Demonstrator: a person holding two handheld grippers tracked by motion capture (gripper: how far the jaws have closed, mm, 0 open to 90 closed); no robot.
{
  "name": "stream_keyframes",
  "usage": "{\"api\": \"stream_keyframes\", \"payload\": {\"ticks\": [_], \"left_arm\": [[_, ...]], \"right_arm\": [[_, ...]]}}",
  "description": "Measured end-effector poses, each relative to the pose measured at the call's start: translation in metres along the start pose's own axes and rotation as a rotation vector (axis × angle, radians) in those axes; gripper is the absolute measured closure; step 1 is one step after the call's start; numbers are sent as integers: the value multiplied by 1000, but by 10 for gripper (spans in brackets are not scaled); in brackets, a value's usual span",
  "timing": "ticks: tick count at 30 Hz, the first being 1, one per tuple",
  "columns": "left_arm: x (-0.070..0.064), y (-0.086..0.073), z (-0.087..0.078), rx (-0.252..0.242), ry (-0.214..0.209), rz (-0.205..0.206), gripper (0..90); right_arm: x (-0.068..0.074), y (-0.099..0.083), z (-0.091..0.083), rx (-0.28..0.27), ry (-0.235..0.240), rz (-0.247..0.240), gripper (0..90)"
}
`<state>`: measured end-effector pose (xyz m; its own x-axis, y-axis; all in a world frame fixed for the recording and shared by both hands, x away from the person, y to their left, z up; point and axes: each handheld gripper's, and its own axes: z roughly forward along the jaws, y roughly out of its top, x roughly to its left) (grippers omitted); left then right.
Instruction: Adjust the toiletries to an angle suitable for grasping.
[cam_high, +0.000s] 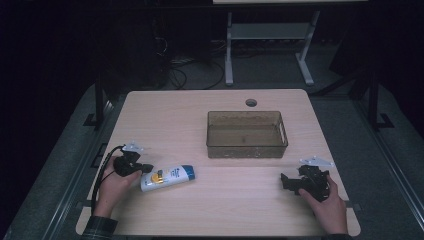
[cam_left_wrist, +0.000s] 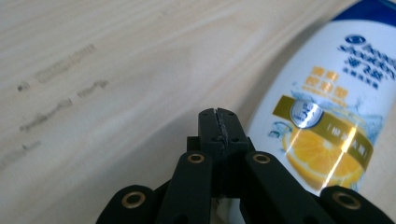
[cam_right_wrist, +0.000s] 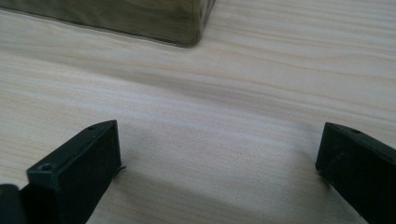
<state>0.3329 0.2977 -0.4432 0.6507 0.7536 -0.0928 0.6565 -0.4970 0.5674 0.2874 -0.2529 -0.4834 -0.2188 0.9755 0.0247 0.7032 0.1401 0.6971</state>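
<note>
Two grippers low: left gripper (cam_left_wrist: 218, 122) pinched closed beside shampoo bottle (cam_left_wrist: 334, 107), bottle cap cropped; right gripper (cam_right_wrist: 219, 158) spread wide.

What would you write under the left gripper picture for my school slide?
The left gripper, jaws shut, lies beside a white shampoo bottle on the wooden table.

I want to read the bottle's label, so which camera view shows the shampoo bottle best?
The left gripper view: the shampoo bottle is close, its orange label sharp. The high view shows it whole but small, lying beside the left gripper.
</note>
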Motion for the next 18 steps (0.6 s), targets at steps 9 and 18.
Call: {"api": "stream_keyframes", "payload": {"ticks": [9,18], "left_arm": [[-11,-20,-11,-31,-27,-30,900],[-23,-38,-20,-43,-35,-36,900]], "right_arm": [[0,0,0,0,1,-2,0],[0,0,0,0,1,-2,0]]}}
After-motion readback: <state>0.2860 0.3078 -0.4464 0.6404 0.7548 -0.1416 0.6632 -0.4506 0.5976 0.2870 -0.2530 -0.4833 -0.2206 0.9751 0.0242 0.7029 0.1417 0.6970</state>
